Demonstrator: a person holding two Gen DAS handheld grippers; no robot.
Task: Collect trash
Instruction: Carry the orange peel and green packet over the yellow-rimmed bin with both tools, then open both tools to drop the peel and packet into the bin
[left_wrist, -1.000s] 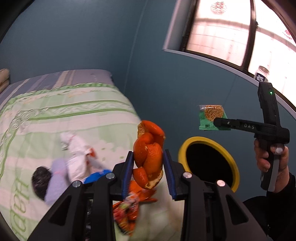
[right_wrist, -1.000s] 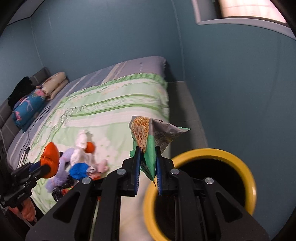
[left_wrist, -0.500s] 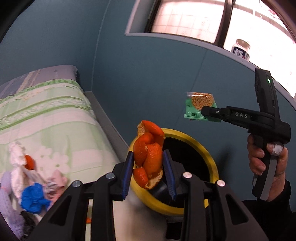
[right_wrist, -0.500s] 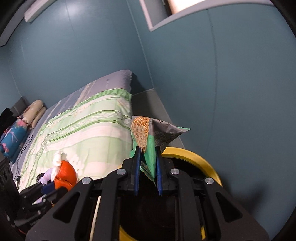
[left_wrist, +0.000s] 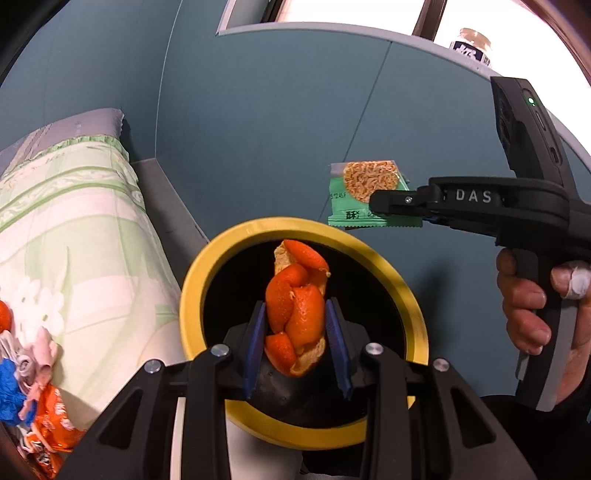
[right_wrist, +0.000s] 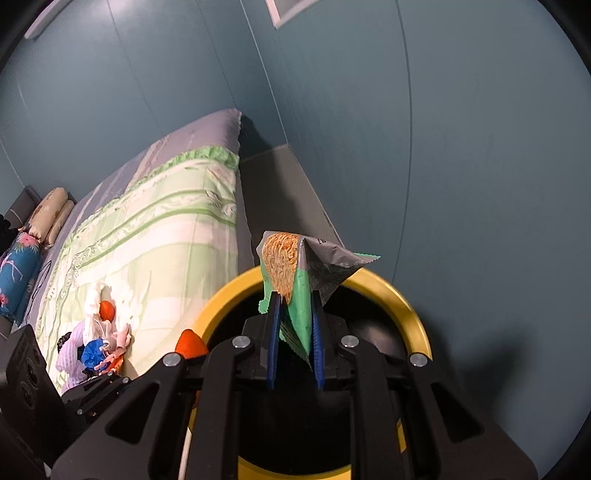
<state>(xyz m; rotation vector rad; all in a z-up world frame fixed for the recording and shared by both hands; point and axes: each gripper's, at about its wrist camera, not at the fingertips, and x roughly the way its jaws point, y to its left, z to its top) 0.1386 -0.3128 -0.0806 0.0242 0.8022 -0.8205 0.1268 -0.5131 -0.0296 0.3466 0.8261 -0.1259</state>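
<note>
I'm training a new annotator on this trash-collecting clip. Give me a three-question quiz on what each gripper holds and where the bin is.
1. True or false: the left gripper is shut on a curled orange peel.
2. What does the right gripper hold? A) blue glove B) green noodle-snack wrapper C) glass jar
3. Fill in: the peel is framed by the mouth of the yellow-rimmed black ____.

Key: 1 true; 2 B; 3 bin.
</note>
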